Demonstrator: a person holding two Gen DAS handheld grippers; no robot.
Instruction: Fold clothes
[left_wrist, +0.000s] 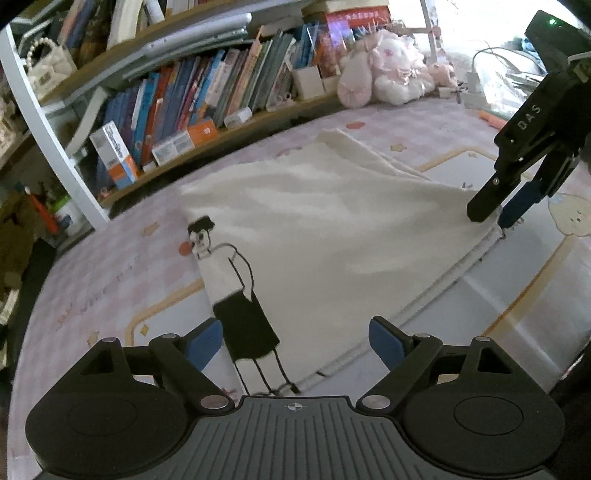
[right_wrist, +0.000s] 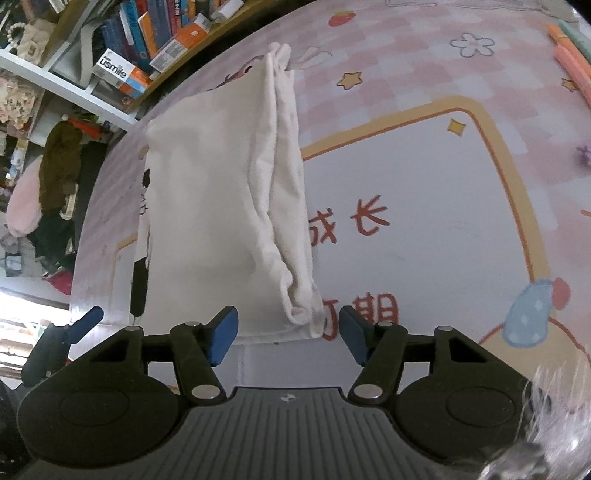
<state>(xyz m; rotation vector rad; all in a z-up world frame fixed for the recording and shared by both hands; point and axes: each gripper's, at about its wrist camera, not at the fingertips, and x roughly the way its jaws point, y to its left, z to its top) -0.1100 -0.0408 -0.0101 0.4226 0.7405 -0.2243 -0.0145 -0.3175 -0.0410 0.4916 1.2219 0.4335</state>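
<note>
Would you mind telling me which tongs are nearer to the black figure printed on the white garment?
Left. The left tongs stand open right over the printed figure; the right tongs are at the garment's opposite corner.

**Pink play mat beside crowded bookshelves**

A pink checked mat (left_wrist: 369, 122) with stars, flowers and red Chinese characters covers the floor. Wooden bookshelves (left_wrist: 236, 125) on a white frame hold tightly packed books (left_wrist: 207, 88). Pink plush toys (left_wrist: 388, 74) sit at the shelf's end, under bright daylight
</note>
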